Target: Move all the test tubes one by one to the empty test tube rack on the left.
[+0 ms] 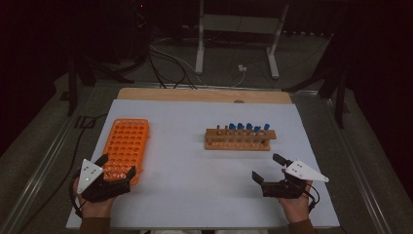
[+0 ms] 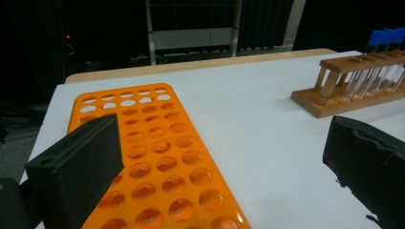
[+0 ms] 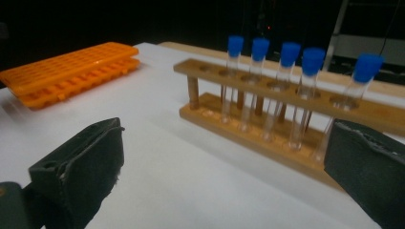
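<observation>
On the white counter an empty orange tube rack lies at the left, and a wooden rack holding five blue-capped test tubes stands right of centre. The left gripper hovers over the orange rack's near end with fingers spread and empty. The right gripper, fingers likewise spread, hangs near the wooden rack, apart from it.

On the worktop a flat tube tray lies at the left and a wooden rack stands right of the middle, well apart. Five capped tubes stand in the rack. The left gripper is at the near end of the tray; the right gripper is in front of the rack.
</observation>
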`<state>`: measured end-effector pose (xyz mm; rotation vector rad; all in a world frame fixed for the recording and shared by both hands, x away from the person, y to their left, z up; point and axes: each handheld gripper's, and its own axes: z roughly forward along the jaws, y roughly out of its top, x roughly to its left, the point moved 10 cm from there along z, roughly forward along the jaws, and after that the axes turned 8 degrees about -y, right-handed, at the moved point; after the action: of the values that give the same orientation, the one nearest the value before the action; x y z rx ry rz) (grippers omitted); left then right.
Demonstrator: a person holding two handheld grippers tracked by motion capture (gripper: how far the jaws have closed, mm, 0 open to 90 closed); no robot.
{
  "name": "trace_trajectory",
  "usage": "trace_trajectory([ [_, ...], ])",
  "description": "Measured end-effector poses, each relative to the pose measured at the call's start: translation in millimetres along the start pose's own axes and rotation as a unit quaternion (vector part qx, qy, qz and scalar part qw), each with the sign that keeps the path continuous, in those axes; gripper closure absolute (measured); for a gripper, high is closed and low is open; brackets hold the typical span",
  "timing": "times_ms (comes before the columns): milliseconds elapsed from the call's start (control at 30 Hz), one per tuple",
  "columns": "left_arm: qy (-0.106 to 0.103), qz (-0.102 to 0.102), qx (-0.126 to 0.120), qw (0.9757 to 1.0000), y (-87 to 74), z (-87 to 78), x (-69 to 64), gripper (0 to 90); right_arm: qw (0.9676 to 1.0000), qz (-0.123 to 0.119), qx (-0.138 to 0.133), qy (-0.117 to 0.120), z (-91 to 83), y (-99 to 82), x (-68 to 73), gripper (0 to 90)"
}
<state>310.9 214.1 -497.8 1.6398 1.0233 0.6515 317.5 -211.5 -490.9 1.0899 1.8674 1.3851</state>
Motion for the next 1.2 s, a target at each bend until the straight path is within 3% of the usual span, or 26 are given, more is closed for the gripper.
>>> trace_trajectory([
  [167, 0.003, 0.000, 0.005, 1.0000, -2.3, 2.5, -0.7, 0.7, 1.0000, -0.005, -0.004, 0.005, -1.2, 13.5, -2.9, 0.0],
  [333, 0.003, 0.000, 0.008, 1.0000, -3.4, 3.8, -0.7, 0.7, 1.0000, 0.005, -0.005, 0.003, 2.4, 25.2, -11.7, 0.0],
  [433, 0.004, -0.001, 0.008, 1.0000, -3.5, 3.8, -0.4, 0.7, 0.9998, 0.017, 0.000, -0.007, 8.3, 29.2, -19.3, 0.0],
  [667, 0.006, -0.004, 0.011, 0.9999, -4.8, 4.5, 0.4, 0.7, 0.9996, 0.015, 0.012, -0.021, 17.8, 34.7, -30.4, 1.0],
  [833, 0.005, -0.004, 0.015, 0.9999, -6.3, 6.5, -0.4, 0.7, 0.9989, 0.027, 0.011, -0.036, 23.9, 43.8, -47.0, 5.2],
  [1200, 0.003, -0.005, 0.019, 0.9998, -7.9, 9.0, -1.5, 0.7, 0.9974, 0.028, 0.036, -0.056, 52.4, 40.1, -68.8, 13.6],
])
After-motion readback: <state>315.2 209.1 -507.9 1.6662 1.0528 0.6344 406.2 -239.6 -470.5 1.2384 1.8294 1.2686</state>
